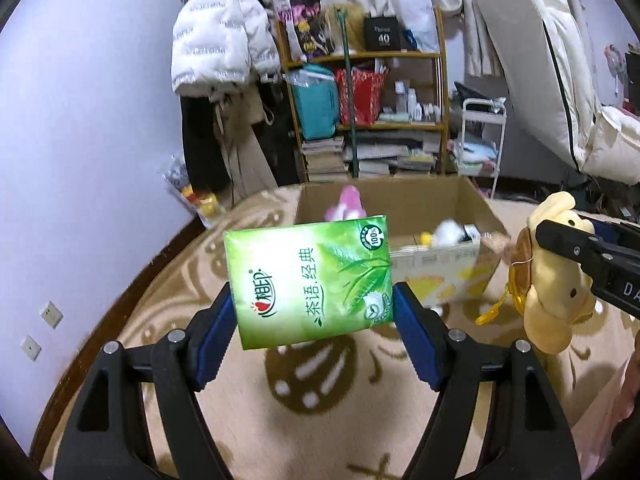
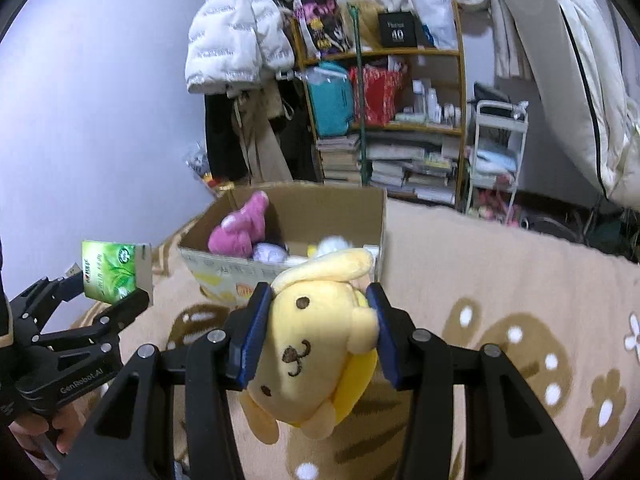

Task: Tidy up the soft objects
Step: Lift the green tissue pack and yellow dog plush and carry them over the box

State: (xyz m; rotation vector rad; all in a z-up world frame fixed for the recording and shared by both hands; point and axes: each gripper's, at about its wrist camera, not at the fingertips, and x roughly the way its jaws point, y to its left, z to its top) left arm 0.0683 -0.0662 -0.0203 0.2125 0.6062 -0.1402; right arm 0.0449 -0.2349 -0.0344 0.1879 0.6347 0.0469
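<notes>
The left gripper (image 1: 312, 304) stands about half open, its blue pads clamped on the sides of a green plastic tissue pack (image 1: 308, 280) held above the beige patterned blanket (image 1: 320, 400). The right gripper (image 2: 316, 332), narrower, squeezes a yellow plush dog (image 2: 308, 344) by the head. Only the right wrist view shows the pink plush (image 2: 240, 228) clearly inside the open cardboard box (image 2: 320, 208), and the hand (image 2: 48, 432) under the left gripper.

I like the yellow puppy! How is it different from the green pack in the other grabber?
The green pack is flat, boxy and shiny, with printed leaves and writing; the yellow puppy is round and fuzzy, with a stitched face and floppy ears. The pack sits in the left gripper; the puppy is squeezed in the right gripper. The pack fills wider-spread fingers than the puppy does. Both are soft, held up above the blanket, near the cardboard box.
</notes>
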